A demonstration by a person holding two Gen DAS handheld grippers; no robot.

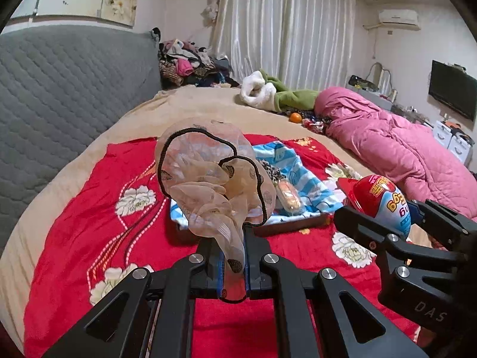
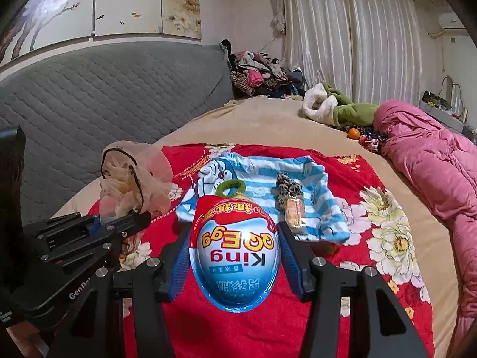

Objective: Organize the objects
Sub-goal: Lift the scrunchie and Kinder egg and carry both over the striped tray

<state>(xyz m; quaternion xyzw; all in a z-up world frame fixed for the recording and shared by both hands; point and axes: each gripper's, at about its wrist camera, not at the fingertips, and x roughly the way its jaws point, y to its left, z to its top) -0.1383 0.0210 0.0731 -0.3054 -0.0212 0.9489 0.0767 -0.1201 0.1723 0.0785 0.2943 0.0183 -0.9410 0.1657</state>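
We're mid-job: left gripper (image 1: 231, 238) jaws clenched on the sheer beige black-trimmed scarf (image 1: 208, 173), right gripper (image 2: 235, 247) jaws grasping the red-and-blue plastic toy egg (image 2: 235, 253). The small clear bottle (image 2: 295, 213) at centre right still sits on the blue-striped cloth (image 2: 313, 179).

This is a bedroom in a lived-in home. A wide bed (image 1: 208, 101) fills most of both views, spread with a beige blanket and a red floral cover (image 1: 98, 208), and backed on the left by a grey quilted headboard (image 1: 74, 83). A rumpled pink quilt (image 1: 396, 146) lies along the right side. At the far end, long pale curtains (image 1: 286, 26) hang floor to ceiling beside a heap of clothes (image 1: 190, 62) (unsorted, many colours). An air conditioner (image 1: 398, 18) sits high on the far right wall, a flat television (image 1: 453, 92) below it. A painted panel with blossoms and fish (image 2: 125, 3) hangs above the headboard.
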